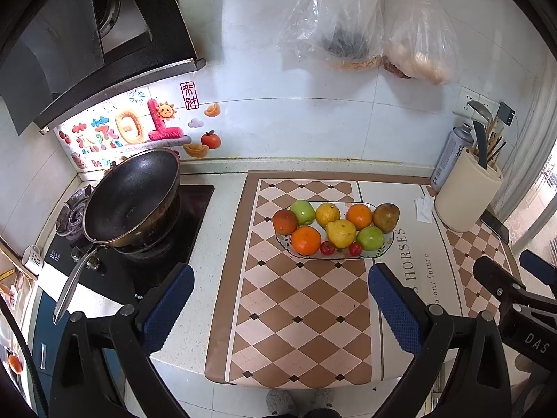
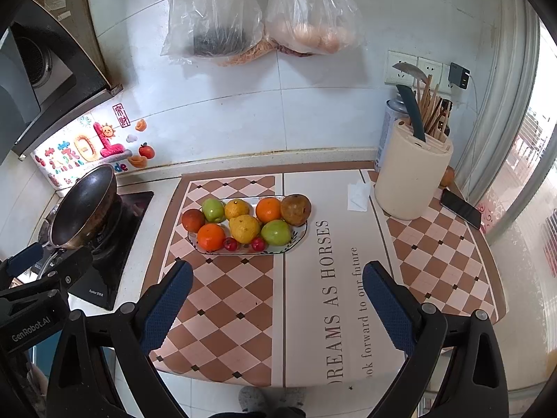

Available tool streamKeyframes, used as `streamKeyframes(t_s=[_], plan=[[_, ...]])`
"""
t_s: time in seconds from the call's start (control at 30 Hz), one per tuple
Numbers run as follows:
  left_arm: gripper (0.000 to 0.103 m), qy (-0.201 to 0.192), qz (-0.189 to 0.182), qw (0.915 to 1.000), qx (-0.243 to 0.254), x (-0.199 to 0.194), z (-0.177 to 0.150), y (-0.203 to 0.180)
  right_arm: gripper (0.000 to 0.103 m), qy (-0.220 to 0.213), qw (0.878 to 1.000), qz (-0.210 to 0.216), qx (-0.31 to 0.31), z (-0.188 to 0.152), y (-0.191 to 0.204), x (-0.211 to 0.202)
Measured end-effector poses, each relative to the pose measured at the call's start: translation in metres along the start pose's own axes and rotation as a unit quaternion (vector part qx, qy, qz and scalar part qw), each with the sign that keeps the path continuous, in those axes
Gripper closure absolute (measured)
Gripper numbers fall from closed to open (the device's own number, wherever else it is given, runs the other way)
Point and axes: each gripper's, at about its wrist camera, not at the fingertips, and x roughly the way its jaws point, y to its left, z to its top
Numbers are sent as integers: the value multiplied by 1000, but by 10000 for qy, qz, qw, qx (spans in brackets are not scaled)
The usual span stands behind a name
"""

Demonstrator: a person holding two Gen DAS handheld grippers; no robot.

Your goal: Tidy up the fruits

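Both my claws hang wide and empty above the near edge of the counter — the left gripper (image 1: 280, 299) over the checked part of the mat (image 1: 299, 317), the right gripper (image 2: 278, 299) over its printed band, each well short of the fruit. Ahead on the mat sits the oval fruit plate (image 1: 383, 247), heaped: a dark red fruit (image 1: 284, 221) at its left end, two green apples (image 1: 303, 211), two oranges (image 1: 306, 240), a yellow pear-shaped fruit (image 1: 341, 233) in the middle, a yellow citrus (image 1: 327, 214) behind it, a brown pear (image 1: 385, 217) at the right end, and two small red fruits (image 1: 327, 248) along the near rim — cherries or tiny apples, I can't tell at this size. Left of the mat, a black wok (image 1: 132, 198) tilts on the stove (image 1: 115, 271), its long handle (image 1: 71, 284) reaching toward my left claw's side. To the right, a cream utensil holder (image 2: 410, 181) stands with a spray can (image 2: 388, 129) just behind it, a folded tissue (image 2: 358, 195) near its base and a phone (image 2: 459, 207) beyond, close to the counter's right edge. Two plastic bags (image 2: 261, 10) hang on the tiled wall, high above the plate. Between my fingers and the plate the mat lies bare, and the printed band right of the plate is open too.
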Motion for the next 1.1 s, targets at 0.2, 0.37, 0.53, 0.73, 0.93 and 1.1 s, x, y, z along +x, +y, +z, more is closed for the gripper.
streamKeyframes(t_s=[0.2,0.37,0.53,0.73,0.93,1.1], plan=[[0,-52,9,10000,14,-4,-2,-1,3,-9,10000,0,-6,0,0,-2],[0,-64,3,10000,20,-5,-2,-2,3,2,10000,1,13,-1,0,-3],[0,-64,-7,10000,13,-6,-2,-2,3,-10,10000,1,-3,1,0,-2],[0,-79,-13,10000,20,-7,-1,-3,3,-14,10000,1,-3,1,-1,-3],[0,-78,-22,10000,17,-8,2,-4,3,-13,10000,-6,-14,2,0,-3],[0,-85,-25,10000,22,-9,5,-5,3,-31,10000,-2,5,2,-1,-4]])
